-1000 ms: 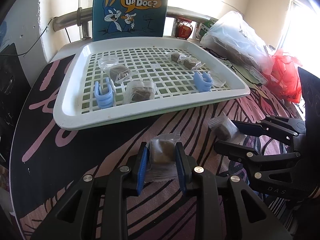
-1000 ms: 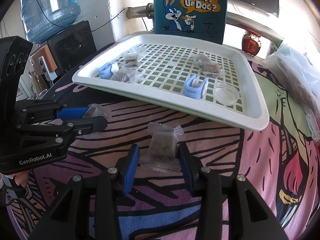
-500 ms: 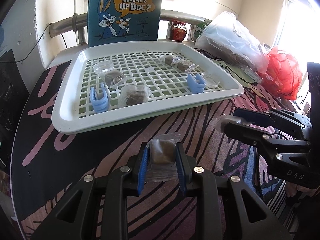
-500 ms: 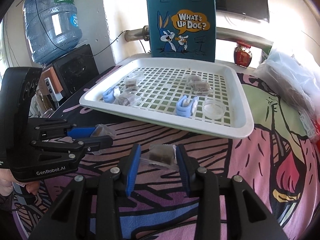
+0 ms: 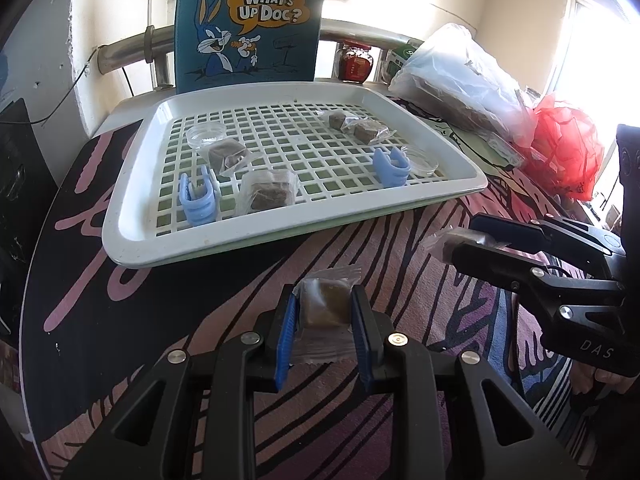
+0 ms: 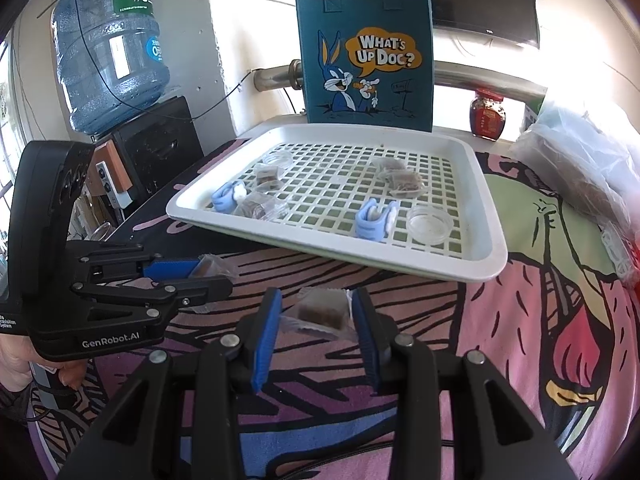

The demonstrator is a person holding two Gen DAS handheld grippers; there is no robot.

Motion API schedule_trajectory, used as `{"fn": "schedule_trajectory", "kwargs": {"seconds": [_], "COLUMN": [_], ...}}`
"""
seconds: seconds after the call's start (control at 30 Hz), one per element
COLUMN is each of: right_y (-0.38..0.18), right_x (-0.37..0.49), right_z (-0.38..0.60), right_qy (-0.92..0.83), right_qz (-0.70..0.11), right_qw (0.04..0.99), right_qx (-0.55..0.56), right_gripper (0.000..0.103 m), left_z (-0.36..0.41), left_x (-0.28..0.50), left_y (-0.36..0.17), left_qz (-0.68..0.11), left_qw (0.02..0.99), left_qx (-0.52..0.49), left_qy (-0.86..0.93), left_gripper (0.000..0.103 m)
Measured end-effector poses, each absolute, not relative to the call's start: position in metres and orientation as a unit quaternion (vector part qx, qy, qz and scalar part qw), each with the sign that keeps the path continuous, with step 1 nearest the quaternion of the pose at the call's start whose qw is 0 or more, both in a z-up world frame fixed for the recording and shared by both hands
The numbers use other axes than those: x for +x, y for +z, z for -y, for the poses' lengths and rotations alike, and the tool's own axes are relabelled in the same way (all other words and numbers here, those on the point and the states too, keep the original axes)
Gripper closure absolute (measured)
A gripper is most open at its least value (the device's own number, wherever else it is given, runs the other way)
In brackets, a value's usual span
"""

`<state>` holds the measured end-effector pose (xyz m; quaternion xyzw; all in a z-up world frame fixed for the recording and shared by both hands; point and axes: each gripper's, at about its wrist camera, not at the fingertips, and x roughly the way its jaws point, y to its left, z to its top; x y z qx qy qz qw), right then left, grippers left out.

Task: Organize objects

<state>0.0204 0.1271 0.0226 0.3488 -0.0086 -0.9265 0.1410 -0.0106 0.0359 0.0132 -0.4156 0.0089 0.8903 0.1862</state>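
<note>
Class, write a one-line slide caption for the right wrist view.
Right gripper holds a wrapped brown cube before the white tray, while the left gripper holds another.

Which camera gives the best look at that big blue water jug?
The right wrist view. The water jug stands whole at upper left there, on a dark cabinet, label readable. The left wrist view does not show it at all; it faces the tray and window side.

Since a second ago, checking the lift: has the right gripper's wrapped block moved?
Yes. The wrapped block, shut in the right gripper, rose off the cloth toward the tray.
</note>
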Motion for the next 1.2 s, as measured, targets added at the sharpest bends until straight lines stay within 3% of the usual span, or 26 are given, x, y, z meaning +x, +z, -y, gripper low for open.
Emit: {"fn": "schedule_trajectory", "kwargs": {"seconds": [1.2], "right_y": [0.021], "right_x": [0.0199], "right_z": [-0.1275], "right_qy": [-0.924], "right_qz": [0.012], "right_qw": [0.145], "right_qx": [0.355], "right_gripper": [0.067], "left_z": [-0.0372], "left_x": [-0.0111], "left_y": [0.0119], "left_qz": [-0.006], "left_qw": [0.189], "left_qx": [-0.418], "left_qy": [0.888], "left_gripper": [0.078]}}
